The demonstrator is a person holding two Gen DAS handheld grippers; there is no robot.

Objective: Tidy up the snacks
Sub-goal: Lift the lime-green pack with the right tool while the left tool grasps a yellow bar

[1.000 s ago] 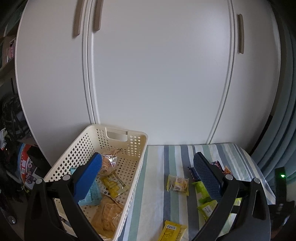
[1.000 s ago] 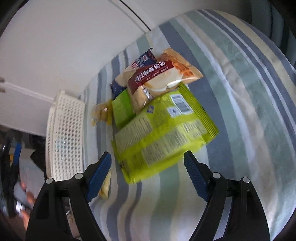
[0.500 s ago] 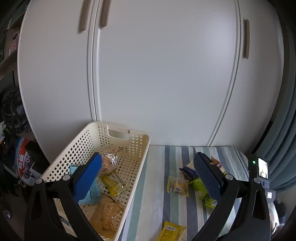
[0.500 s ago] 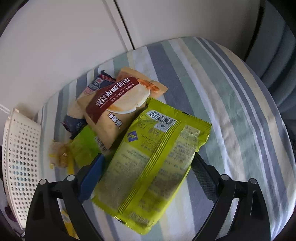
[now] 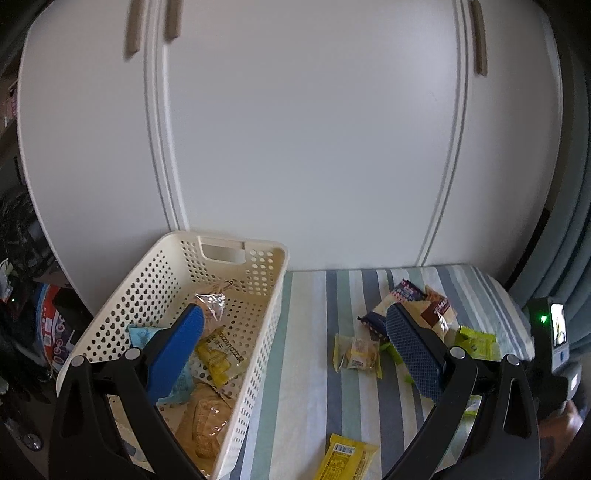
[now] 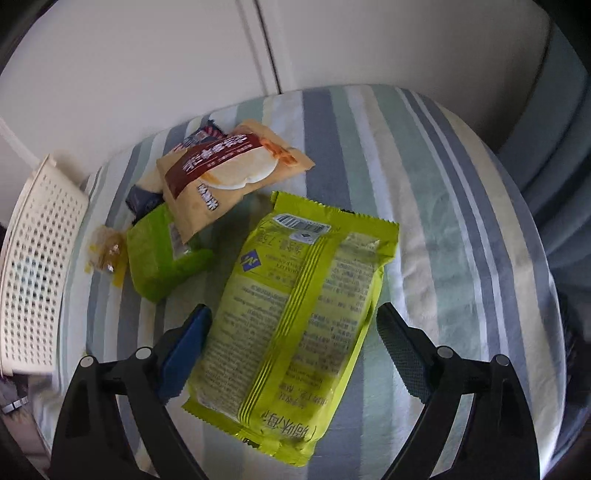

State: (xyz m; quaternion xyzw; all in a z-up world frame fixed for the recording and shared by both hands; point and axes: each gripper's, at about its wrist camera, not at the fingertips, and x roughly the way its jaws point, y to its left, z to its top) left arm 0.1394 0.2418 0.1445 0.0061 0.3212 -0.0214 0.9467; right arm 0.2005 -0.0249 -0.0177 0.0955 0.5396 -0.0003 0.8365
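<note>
Left wrist: striped cloth (image 5: 306,369) (white cupboards (image 5: 314,129) behind)

1. White wardrobe doors (image 5: 314,147) fill the background, with beige handles (image 5: 171,18) near the top.
2. A striped cloth (image 6: 424,184) in blue, green and white covers the desk.
3. A blue-grey curtain (image 5: 576,221) hangs at the right.
4. Dark clutter (image 5: 22,258) sits at the left edge, too dim to identify.

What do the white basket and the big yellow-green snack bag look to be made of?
White basket: apparently rigid moulded plastic, matte cream, given its even perforations and cut-out handle. Yellow-green snack bag: probably plastic film with a slight sheen, given its crimped zigzag ends, centre back seam and printed barcode.
</note>
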